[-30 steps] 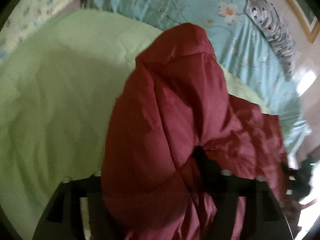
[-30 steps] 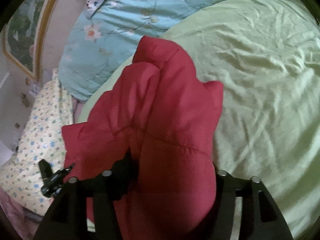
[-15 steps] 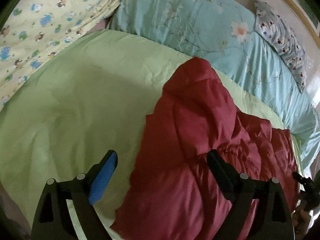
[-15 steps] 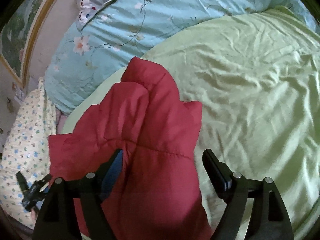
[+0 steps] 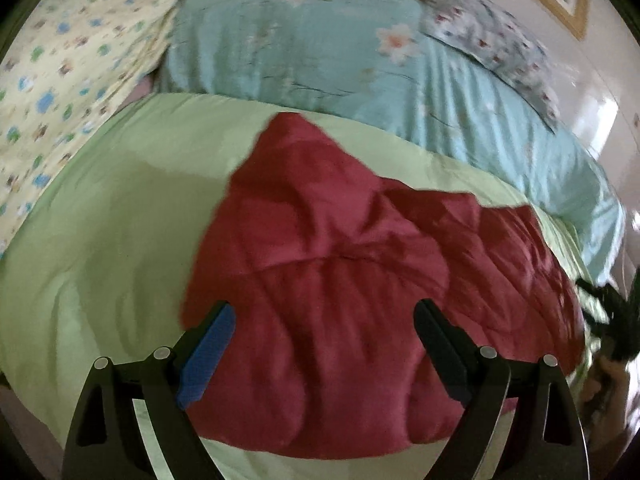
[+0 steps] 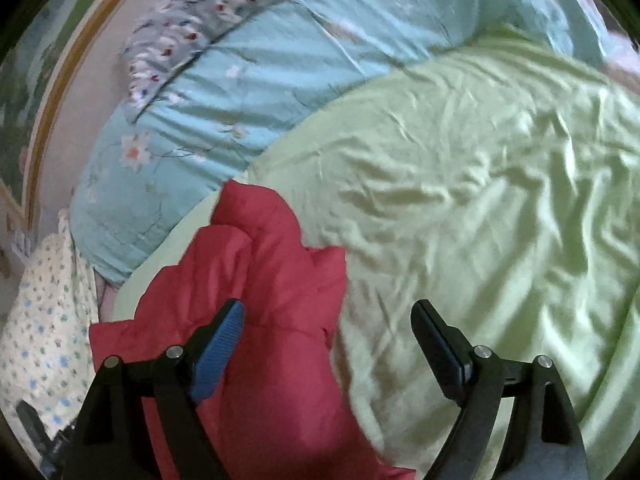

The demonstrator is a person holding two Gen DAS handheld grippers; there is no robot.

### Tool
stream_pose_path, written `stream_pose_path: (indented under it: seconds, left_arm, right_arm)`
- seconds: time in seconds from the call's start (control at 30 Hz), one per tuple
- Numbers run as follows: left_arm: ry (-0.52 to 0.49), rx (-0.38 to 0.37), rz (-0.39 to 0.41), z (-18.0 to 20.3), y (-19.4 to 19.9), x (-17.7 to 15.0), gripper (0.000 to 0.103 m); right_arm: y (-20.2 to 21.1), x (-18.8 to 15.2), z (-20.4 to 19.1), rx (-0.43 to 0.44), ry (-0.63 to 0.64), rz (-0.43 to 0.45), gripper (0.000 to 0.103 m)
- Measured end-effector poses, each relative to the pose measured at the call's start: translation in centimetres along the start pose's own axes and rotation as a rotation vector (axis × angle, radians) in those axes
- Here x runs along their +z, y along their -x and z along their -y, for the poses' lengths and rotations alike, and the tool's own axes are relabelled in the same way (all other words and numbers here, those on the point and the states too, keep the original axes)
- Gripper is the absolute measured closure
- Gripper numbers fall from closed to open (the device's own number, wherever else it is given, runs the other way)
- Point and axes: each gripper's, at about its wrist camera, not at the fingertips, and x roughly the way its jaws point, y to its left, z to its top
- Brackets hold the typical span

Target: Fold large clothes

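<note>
Bed, green sheet [image 6: 480, 200]: red padded jacket [image 5: 340, 300], turquoise floral quilt [image 5: 340, 52] atop

Left hand-held gripper [image 5: 324, 312] has its jaws spread wide, nothing pinched between them, blue pad on one finger and a dark pad on the other. Right hand-held gripper [image 6: 326, 312] is the same deal: fingers wide apart, gripping nothing, both pointing forward and slightly down.
</note>
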Motion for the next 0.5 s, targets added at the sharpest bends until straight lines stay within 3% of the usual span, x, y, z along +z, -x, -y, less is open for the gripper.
stream_pose_path:
  seconds: [0.2, 0.3, 0.5]
  left_arm:
    - [-0.095, -0.034, -0.018, 2.9, 0.1, -1.2, 0.011]
    - [-0.114, -0.052, -0.017, 3.2, 0.5, -1.7, 0.011]
    - [-0.12, -0.081, -0.015, 2.6, 0.7, -1.9, 0.011]
  right_arm:
    - [2.0, -1.3, -5.3, -0.005, 0.236, 0.12, 0.016]
    - [2.0, -2.6, -6.9, 0.044, 0.279, 0.11, 0.016]
    - [1.3, -4.9, -8.6, 0.059, 0.329, 0.053, 0.016]
